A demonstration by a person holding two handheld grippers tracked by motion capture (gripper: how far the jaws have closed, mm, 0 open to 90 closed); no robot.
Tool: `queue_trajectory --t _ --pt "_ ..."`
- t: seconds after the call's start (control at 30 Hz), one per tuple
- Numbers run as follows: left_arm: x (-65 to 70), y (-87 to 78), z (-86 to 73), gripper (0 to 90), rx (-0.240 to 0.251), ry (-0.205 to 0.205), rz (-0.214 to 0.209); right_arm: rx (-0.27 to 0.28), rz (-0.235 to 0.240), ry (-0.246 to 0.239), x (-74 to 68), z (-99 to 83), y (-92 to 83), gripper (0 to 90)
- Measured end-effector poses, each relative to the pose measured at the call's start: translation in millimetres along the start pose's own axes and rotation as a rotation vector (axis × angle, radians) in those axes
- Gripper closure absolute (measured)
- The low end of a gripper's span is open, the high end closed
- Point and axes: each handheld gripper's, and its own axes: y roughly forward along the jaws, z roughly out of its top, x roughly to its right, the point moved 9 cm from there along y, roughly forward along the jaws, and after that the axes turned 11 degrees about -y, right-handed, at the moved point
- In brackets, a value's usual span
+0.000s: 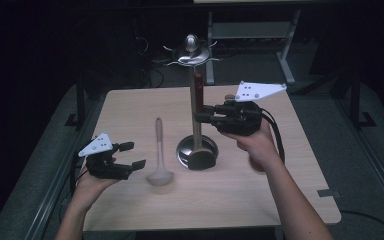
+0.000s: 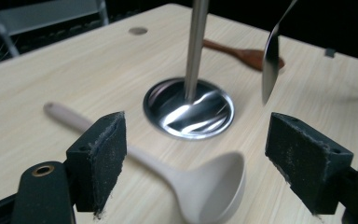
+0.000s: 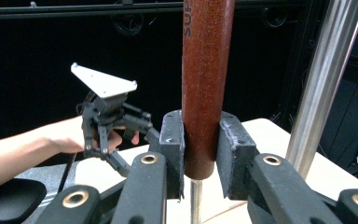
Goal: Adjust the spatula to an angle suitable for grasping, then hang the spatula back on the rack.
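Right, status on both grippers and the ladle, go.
Left gripper open, short of the beige ladle lying on the table. Right gripper shut on red-brown handle beside the stand pole. Nothing in the way.

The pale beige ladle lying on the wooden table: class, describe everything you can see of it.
The pale beige ladle looks like matte silicone or plastic, in one piece: a long slim handle with a rounded tip and a deep round bowl. It lies flat on the light wooden table, bowl toward the person, handle pointing away, just left of the steel stand's round base and apart from it. The left gripper hovers by the bowl with jaws open; in the left gripper view the bowl sits between the pads, untouched.
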Motion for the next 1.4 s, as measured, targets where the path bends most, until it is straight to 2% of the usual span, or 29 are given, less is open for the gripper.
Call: queue_trajectory --t 0.07,0.23,0.53,0.67,0.93,1.23,1.3,1.33,1.37,1.4 --pt "-6.9 -1.6 -11.7 19.9 -0.019 -0.008 0.029 0.007 0.001 0.003 1.5 2.7 1.4 73.8" --pt "-16.4 -4.8 -23.0 19.3 -0.036 -0.026 0.058 0.006 0.004 0.004 6.3 5.2 5.8 73.8" --pt "-19.0 -3.3 -25.8 19.3 -0.026 -0.047 0.062 0.012 0.008 0.007 8.4 10.2 7.7 73.8" --pt "-18.2 -2.5 -25.9 19.3 -0.036 -0.030 0.060 0.003 0.003 0.009 12.6 10.4 9.6 73.8" --pt "-18.5 -2.0 -26.6 19.2 -0.038 -0.028 0.059 -0.014 -0.004 0.022 18.0 7.4 14.5 73.8" --pt "-18.6 -0.5 -28.0 19.2 -0.042 -0.032 0.058 -0.031 -0.038 0.018 22.2 3.3 16.1 73.6" --pt "-18.2 -0.1 -28.6 19.2 -0.046 -0.029 0.055 -0.024 -0.043 0.014 21.9 2.5 15.6 71.8" --pt "-18.0 0.0 -28.6 19.2 -0.045 -0.028 0.054 -0.021 -0.041 0.017 21.5 2.1 15.4 65.1" --pt "-17.7 -0.1 -28.6 19.2 -0.046 -0.029 0.053 -0.021 -0.041 0.017 21.5 2.1 15.4 65.1" --pt "-17.4 -0.2 -28.5 19.2 -0.046 -0.030 0.052 -0.016 -0.029 0.026 20.0 1.6 14.8 59.2"
